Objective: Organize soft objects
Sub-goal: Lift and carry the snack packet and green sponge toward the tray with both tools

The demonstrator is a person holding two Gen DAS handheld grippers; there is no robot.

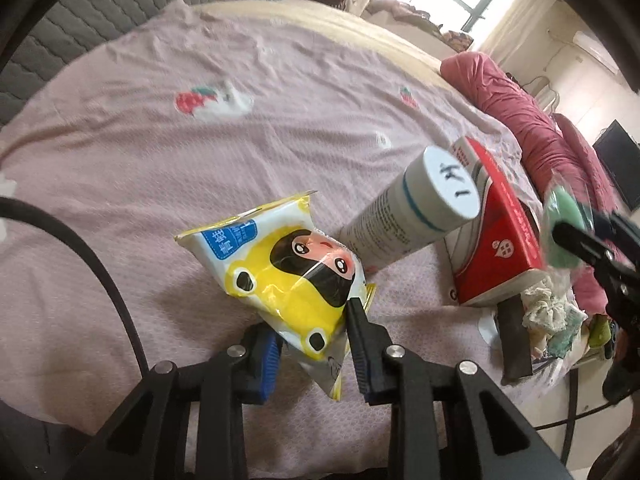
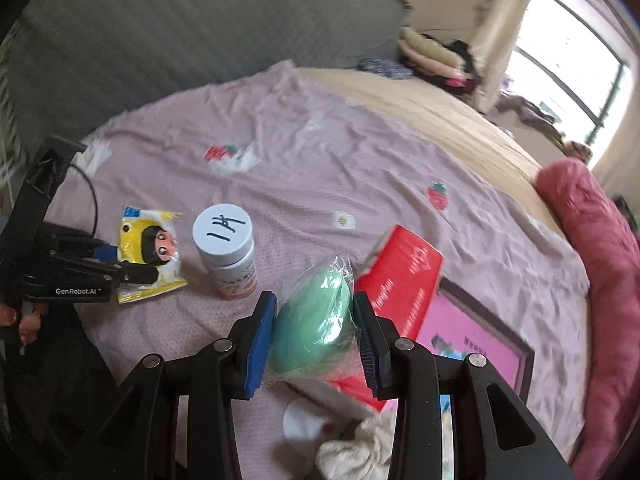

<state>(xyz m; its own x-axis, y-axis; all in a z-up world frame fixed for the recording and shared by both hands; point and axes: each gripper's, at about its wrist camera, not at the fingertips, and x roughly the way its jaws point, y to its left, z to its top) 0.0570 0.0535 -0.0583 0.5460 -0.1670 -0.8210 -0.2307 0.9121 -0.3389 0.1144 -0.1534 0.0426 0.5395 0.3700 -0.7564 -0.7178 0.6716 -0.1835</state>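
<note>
- Left tongs (image 1: 312, 336): narrowed onto the yellow tissue pack (image 1: 292, 268); you hold it by its lower end, long axis running up and away from you, above the bed (image 1: 160, 160).
- Right tongs (image 2: 314, 332): part open, pads clamped on the green sponge in clear wrap (image 2: 316, 320), lifted clear of the bed.
- White bottle (image 2: 226, 248): upright between both tongs.
- Red box (image 2: 404, 284): just beyond your right tongs, nearer that hand.

A wide bed (image 1: 280, 92) fills the room, spread with a pink strawberry-print sheet (image 2: 320, 152) against a grey quilted headboard (image 1: 120, 4). Bright daylight pours through a curtained window (image 2: 576, 76) beyond piled clothes (image 2: 436, 60).
</note>
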